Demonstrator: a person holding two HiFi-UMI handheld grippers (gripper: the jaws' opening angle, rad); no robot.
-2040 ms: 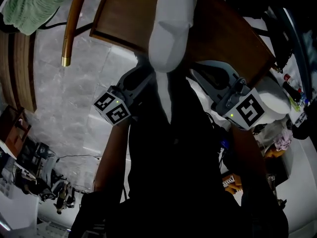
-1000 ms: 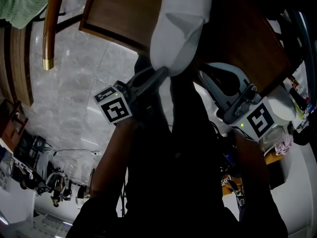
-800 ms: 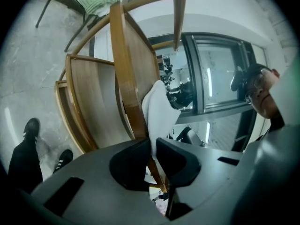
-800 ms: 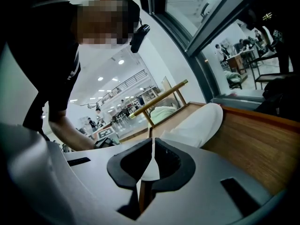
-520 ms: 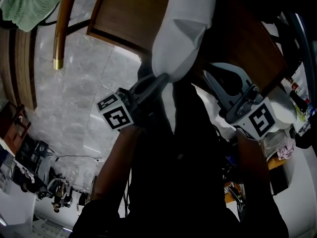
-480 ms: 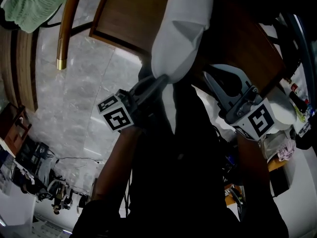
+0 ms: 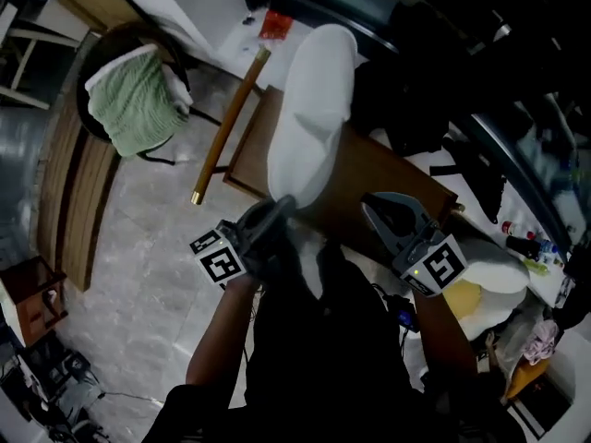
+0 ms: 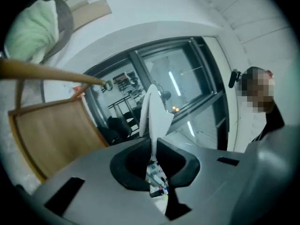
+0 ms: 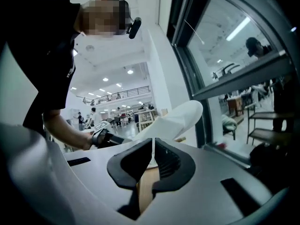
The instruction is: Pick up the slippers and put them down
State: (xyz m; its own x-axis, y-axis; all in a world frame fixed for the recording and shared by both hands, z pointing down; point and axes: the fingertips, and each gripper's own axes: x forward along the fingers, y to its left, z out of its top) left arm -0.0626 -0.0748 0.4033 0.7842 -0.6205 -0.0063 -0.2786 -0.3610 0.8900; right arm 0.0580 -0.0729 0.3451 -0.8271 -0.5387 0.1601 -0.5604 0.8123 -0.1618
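Note:
A long white slipper [image 7: 312, 118] hangs in the air over a wooden chair seat [image 7: 379, 169], with its toe pointing away from me. My left gripper [image 7: 282, 206] is shut on its near end. In the left gripper view the slipper [image 8: 152, 109] stands edge-on, a thin white blade rising from between the pads of that gripper [image 8: 152, 146]. My right gripper [image 7: 374, 203] is beside it on the right, apart from the slipper. Its jaws [image 9: 152, 149] are together, with only a thin slit between them. The slipper [image 9: 180, 118] shows beyond them in the right gripper view.
A round chair with a green cloth [image 7: 134, 100] stands at the far left. A wooden pole with a brass tip [image 7: 226, 127] slants beside the seat. A white rounded thing [image 7: 494, 270] lies past the right gripper's cube. Glass walls and cluttered desks ring the marble floor [image 7: 129, 247].
Both grippers have risen well above the floor. The left one has carried the slipper up off the wooden seat. The right gripper stays beside it, jaws together.

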